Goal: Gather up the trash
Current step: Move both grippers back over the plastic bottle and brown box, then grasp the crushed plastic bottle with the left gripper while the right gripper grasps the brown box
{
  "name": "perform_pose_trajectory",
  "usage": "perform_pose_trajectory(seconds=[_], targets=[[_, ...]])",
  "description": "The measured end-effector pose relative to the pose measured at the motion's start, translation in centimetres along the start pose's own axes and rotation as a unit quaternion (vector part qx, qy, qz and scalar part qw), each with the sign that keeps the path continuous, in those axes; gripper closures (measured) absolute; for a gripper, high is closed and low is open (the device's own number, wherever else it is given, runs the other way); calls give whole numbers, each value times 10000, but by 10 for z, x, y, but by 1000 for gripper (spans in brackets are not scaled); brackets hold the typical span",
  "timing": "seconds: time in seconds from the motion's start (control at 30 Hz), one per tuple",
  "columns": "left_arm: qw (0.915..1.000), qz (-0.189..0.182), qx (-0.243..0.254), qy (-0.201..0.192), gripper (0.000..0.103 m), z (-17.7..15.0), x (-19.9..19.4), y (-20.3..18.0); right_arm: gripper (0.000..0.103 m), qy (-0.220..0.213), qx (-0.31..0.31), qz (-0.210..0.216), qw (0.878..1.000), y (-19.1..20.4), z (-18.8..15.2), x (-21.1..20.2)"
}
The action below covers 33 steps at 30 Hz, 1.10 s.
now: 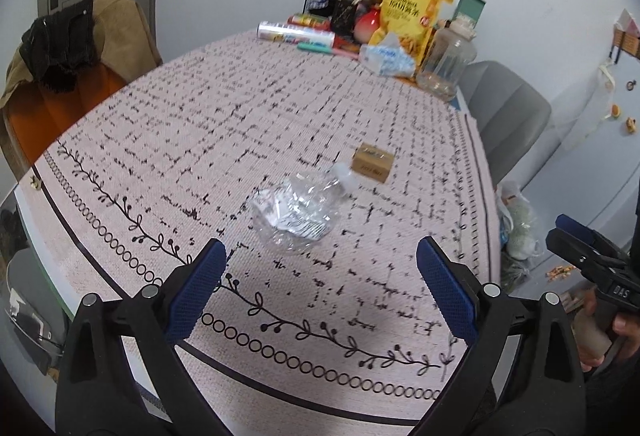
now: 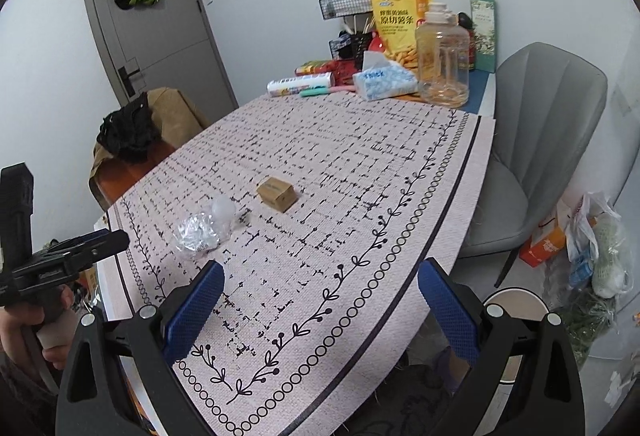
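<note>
L gripper (image 1: pixel 321 268) is held over the near edge of the surface (image 1: pixel 200 123) w/ jaws wide, nothing between them. R gripper (image 2: pixel 320 290) is held likewise, jaws wide & empty. A crushed bottle (image 1: pixel 294 209) is seen lying mid-surface, just ahead of L gripper; a small box (image 1: pixel 373 162) is set just beyond it, near the cap.

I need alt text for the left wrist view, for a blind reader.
The open left gripper hovers over a patterned tablecloth, facing a crushed clear plastic bottle. A small brown cardboard box sits just beyond it.
</note>
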<state>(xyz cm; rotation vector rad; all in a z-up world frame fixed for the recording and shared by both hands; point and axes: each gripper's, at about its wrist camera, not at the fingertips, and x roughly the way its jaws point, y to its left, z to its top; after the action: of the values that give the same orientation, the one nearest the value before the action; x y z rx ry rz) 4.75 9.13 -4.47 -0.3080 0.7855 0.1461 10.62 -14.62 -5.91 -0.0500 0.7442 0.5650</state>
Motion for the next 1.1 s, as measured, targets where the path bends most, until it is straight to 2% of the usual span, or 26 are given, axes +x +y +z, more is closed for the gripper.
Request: perform_pose_trajectory(seconds=[0.2, 0.33, 0.67, 1.1], targets=[[9994, 139, 22, 320, 9, 3, 34, 6, 8, 93, -56, 28, 9999, 2, 1, 15], [9972, 291, 380, 574, 9, 8, 59, -1, 8, 192, -14, 42, 9998, -2, 1, 26], [9928, 416, 585, 963, 9, 22, 103, 1, 8, 343, 104, -72, 9993, -18, 4, 50], [9883, 538, 955, 1065, 9, 44, 144, -15, 8, 538, 141, -15, 9985, -23, 7, 77]])
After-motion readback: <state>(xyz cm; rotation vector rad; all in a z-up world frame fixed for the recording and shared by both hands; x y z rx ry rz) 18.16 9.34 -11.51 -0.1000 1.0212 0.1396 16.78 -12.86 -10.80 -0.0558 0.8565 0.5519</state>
